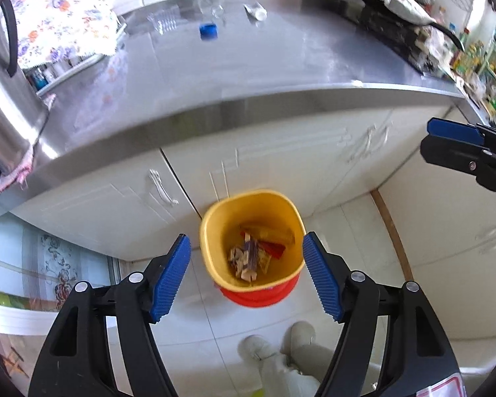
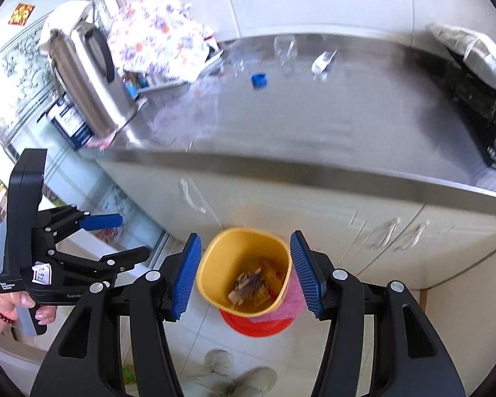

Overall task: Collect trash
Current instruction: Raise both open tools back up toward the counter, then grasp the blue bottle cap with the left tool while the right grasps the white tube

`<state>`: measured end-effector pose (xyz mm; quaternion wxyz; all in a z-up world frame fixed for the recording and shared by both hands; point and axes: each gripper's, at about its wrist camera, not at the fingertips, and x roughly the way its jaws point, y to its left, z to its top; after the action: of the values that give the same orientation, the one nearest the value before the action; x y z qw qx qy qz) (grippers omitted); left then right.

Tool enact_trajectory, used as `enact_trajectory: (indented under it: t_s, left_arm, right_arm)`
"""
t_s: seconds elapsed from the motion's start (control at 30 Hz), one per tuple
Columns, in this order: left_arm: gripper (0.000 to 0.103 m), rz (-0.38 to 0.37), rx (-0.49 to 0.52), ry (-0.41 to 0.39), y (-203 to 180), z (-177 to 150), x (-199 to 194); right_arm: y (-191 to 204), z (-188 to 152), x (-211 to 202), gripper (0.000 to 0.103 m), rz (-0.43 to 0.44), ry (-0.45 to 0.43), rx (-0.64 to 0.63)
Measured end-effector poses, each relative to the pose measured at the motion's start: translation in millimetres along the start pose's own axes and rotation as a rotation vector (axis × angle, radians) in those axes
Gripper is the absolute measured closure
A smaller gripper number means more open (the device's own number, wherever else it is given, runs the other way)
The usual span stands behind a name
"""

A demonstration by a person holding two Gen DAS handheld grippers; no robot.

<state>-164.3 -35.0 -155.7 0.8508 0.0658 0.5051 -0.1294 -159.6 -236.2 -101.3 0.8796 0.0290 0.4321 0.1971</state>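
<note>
A yellow-lined red bin [image 1: 215, 218] [image 2: 215, 251] stands on the floor against the cabinet, with several wrappers [image 1: 251, 254] in its bottom. My left gripper [image 1: 246, 235] hangs open high above it, nothing between its blue pads. My right gripper [image 2: 245, 234] is open and bare too, over the same bin. Each shows in the other's view: the right gripper [image 1: 426, 137] at the right edge, the left gripper [image 2: 134, 235] at the left in a hand. On the steel counter [image 1: 281, 66] lie a blue cap [image 1: 208, 30] [image 2: 259, 79], a clear bottle [image 2: 286, 49] and a white wrapper [image 2: 322, 61].
A steel kettle [image 2: 89, 82] and a floral cloth [image 2: 158, 36] over a rack fill the counter's left end. A black stove [image 2: 473, 92] with a bag on it sits at the right. White cabinet doors [image 1: 281, 158] lie under the counter edge. The person's shoes [image 1: 274, 340] stand near the bin.
</note>
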Motion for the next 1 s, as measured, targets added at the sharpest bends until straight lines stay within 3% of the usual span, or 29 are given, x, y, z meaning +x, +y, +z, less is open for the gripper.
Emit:
enact_trajectory:
  t_s: [0.2, 0.5, 1.0]
  left_arm:
    - [0.033, 0.005, -0.034, -0.041, 13, 36, -6]
    - [0.033, -0.043, -0.02, -0.087, 43, 111, 23]
    - [0.032, -0.089, 0.003, -0.062, 62, 215, 90]
  right_arm:
    - [-4, 30, 5, 0.046, -0.033, -0.043, 0.002]
    - [-15, 93, 41, 0.046, -0.093, -0.068, 0.021]
    - [-54, 188, 125, 0.046, -0.159, -0.053, 0.101]
